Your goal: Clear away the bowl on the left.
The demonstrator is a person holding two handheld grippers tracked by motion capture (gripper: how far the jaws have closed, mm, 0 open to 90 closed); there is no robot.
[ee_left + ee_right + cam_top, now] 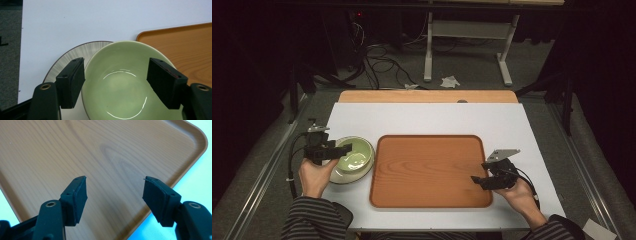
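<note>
**Left fingers spread over the green bowl**

We see our left gripper [343, 148] hovering over the near-left part of the round, glossy pale-green ceramic bowl [120, 82], its fingers [71, 81] released and straddling the bowl's hollow. The bowl sits on a round, grey-streaked plate [63, 60] at the left of the white bench [432, 117], just beside the rounded rectangular wooden tray [427, 170]. Our right gripper [478, 180] hangs over the tray's near-right corner, fingers [77, 197] released, holding nothing.
</note>
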